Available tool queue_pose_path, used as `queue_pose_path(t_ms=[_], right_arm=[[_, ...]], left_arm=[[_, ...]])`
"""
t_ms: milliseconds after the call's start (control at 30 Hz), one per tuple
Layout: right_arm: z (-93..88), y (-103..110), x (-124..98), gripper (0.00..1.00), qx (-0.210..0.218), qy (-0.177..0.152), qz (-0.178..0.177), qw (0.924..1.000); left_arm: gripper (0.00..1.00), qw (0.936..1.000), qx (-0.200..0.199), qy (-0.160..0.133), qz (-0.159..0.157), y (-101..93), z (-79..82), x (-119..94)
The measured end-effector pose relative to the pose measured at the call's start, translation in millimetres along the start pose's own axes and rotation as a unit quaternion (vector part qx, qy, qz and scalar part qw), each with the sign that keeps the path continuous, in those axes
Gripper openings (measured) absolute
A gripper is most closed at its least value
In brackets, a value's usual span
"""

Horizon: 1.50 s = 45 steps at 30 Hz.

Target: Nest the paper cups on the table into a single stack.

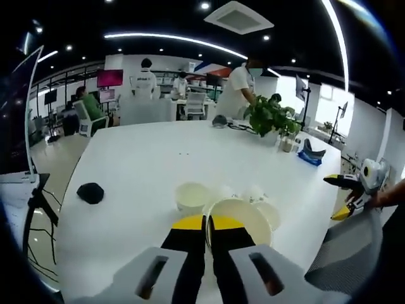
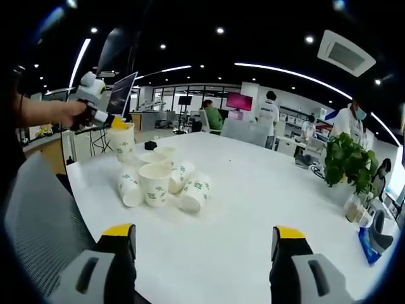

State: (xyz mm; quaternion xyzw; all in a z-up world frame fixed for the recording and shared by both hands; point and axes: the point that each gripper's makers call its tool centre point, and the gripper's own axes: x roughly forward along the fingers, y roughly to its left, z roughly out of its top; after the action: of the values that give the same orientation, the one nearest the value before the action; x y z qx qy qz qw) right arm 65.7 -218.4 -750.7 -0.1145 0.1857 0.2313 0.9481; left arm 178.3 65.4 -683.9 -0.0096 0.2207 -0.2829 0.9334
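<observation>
Left tool clamped on rim of paper cup, lifted above tabletop. Right tool wide, empty. Remaining cups clustered, some lying sideways. Advisable: keep held cup level, lower squarely into upright cup.

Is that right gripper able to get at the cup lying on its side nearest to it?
Probably yes. The right gripper has its jaws wide apart and holds nothing, and only bare table lies between it and the tipped cup. The left gripper is busy at the far side of the cluster.
</observation>
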Motion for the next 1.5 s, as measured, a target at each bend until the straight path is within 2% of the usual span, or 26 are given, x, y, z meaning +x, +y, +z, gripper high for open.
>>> queue_pose_path(t_ms=[267,433,600,800,1100,1500], right_arm=[[-1.0,-0.2,0.3,0.90,-0.002,0.003,-0.001,1.0000],[-1.7,-0.3,0.2,0.89,-0.003,0.005,-0.001,1.0000],[-1.8,-0.7,0.3,0.89,-0.003,0.006,-0.002,1.0000],[-2.2,-0.9,0.3,0.89,-0.005,0.007,-0.003,1.0000],[-2.7,-0.5,0.7,0.88,-0.006,0.009,-0.002,0.9999],[-3.3,-0.1,0.5,0.87,-0.006,0.010,-0.002,0.9999]], left_arm=[[0.00,0.9997,-0.001,-0.002,-0.025,-14.9,19.9,1.8],[0.00,0.9986,-0.012,-0.008,-0.051,-33.9,33.6,5.3],[0.00,0.9973,-0.013,-0.012,-0.071,-44.9,40.2,15.2],[0.00,0.9958,-0.007,-0.010,-0.091,-61.7,40.3,26.5],[0.00,0.9941,-0.010,0.000,-0.108,-73.7,34.1,42.6],[0.00,0.9929,-0.017,0.017,-0.117,-79.4,18.9,60.8]])
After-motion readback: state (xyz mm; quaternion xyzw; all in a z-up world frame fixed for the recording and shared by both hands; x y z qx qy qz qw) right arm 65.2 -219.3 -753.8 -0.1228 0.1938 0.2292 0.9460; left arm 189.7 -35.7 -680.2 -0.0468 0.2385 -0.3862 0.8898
